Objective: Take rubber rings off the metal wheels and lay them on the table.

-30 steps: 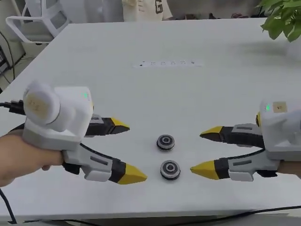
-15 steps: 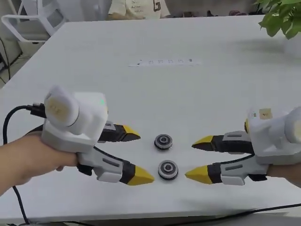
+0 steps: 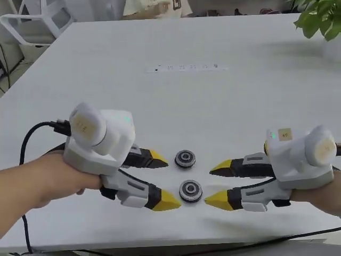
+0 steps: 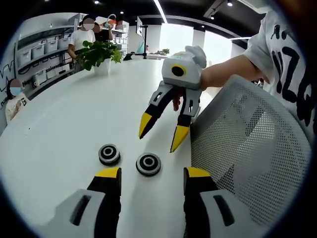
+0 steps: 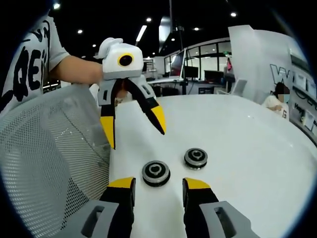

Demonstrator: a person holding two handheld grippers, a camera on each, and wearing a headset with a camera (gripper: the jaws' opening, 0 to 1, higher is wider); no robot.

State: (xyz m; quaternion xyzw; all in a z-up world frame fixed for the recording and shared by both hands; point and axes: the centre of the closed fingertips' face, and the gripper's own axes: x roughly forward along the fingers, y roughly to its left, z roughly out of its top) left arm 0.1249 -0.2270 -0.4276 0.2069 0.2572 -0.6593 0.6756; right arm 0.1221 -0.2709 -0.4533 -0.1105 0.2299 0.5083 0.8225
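Two small metal wheels with black rubber rings lie flat on the white table (image 3: 224, 106): a far wheel (image 3: 185, 158) and a near wheel (image 3: 191, 190). My left gripper (image 3: 168, 181) stands open just left of them, yellow tips pointing right. The right gripper (image 3: 210, 185) is open too and faces it from the right. The near wheel sits between the two grippers, touching neither. In the left gripper view the near wheel (image 4: 148, 163) lies ahead of the left gripper (image 4: 152, 174), the far wheel (image 4: 109, 153) to its left. In the right gripper view the near wheel (image 5: 156, 172) lies before the right gripper (image 5: 159, 183).
A white power strip (image 3: 184, 67) lies mid-table farther back. A potted plant (image 3: 319, 16) stands at the far right corner and a white chair (image 3: 37, 21) beyond the far left. A black cable (image 3: 32, 138) trails from the left gripper. A mesh chair back (image 4: 247, 148) is at the near edge.
Both grippers have moved inward toward the near wheel, so their tips now flank it closely. The wheels have not moved; the head camera has shifted a little.
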